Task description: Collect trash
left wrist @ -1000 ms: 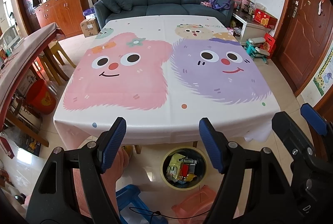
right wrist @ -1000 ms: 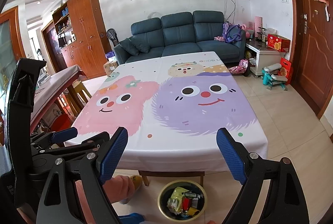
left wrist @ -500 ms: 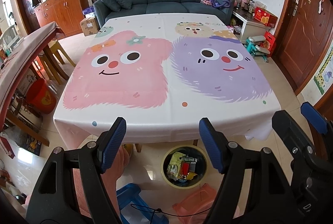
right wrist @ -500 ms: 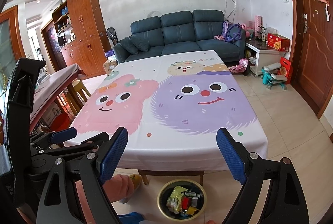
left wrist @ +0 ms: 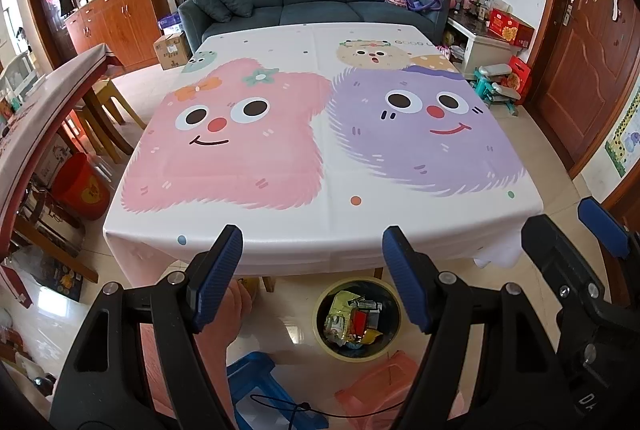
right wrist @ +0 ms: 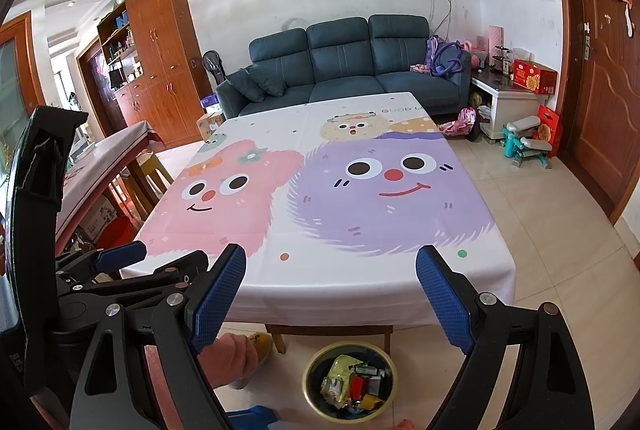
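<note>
Glossy white tablecloth point(left wrist: 328, 214), printed with a pink and a purple fuzzy cartoon face, fills the middle of both views and shows no litter on it. Low in the frame, under the table's near edge, sits the round yellow-rimmed waste bin point(right wrist: 308, 382), its dark inside holding crumpled foil wrappers point(right wrist: 354, 386) in yellow, red and silver. Collection looks essentially finished; nothing more to pick up is visible. The left gripper point(left wrist: 312, 276) and the right gripper point(right wrist: 332, 298), black-framed with ribbed blue rubber pads, both hang spread wide with nothing between them, above the bin.
</note>
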Demonstrator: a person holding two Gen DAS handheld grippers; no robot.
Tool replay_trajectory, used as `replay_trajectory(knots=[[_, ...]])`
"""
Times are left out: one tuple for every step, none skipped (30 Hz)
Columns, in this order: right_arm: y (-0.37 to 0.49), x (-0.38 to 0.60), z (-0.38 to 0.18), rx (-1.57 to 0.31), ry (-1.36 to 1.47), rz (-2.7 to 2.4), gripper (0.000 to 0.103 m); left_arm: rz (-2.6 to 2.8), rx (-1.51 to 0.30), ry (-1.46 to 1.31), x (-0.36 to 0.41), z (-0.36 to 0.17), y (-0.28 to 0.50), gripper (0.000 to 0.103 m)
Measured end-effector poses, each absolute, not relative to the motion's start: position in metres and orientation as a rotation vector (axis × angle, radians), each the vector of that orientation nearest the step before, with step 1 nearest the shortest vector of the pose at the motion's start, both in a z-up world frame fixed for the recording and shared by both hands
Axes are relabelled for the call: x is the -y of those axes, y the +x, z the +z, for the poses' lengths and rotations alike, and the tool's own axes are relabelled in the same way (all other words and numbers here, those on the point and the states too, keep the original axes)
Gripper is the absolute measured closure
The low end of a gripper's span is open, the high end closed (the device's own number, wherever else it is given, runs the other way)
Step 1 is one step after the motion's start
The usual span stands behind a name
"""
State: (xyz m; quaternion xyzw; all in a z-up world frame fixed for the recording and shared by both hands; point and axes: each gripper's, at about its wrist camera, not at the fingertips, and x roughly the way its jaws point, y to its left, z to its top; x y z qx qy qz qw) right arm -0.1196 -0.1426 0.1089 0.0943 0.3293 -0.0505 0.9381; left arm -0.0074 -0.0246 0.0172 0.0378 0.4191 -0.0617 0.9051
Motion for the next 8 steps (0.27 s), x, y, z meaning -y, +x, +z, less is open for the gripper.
replay_trajectory(knots=[[-0.1199,0.1420,0.1087,-0.673,0.192,-0.103,0.015,-0.127,-0.865,0.078,0.0246,0.0169,-0.0078,0.033],[-0.1192,0.1433,0.1091,-0.673,0.192,-0.102,0.015,-0.127,-0.865,0.077,0.0249,0.0175,-0.0069,0.033],[-0.1193,0.1428,0.1089,-0.673,0.192,-0.102,0.015,-0.127,-0.864,0.077,0.0246,0.0165,-0.0082,0.033],[-0.1191,0.1431,0.1092,-0.673,0.193,-0.103,0.015,-0.127,-0.864,0.077,0.0249,0.0168,-0.0076,0.033],[-0.1195,0.1423,0.1088,-0.674,0.194,-0.103,0.015,-0.127,-0.865,0.078,0.0251,0.0175,-0.0066,0.033],[-0.1192,0.1428,0.1090,-0.674,0.193,-0.102,0.015,-0.127,-0.866,0.079,0.0249,0.0163,-0.0079,0.033],[-0.1189,0.1432,0.1094,-0.674,0.192,-0.102,0.015,-0.127,-0.866,0.079,0.0251,0.0167,-0.0073,0.033],[-0.1190,0.1430,0.1093,-0.674,0.193,-0.102,0.015,-0.127,-0.867,0.079,0.0253,0.0176,-0.0066,0.033]])
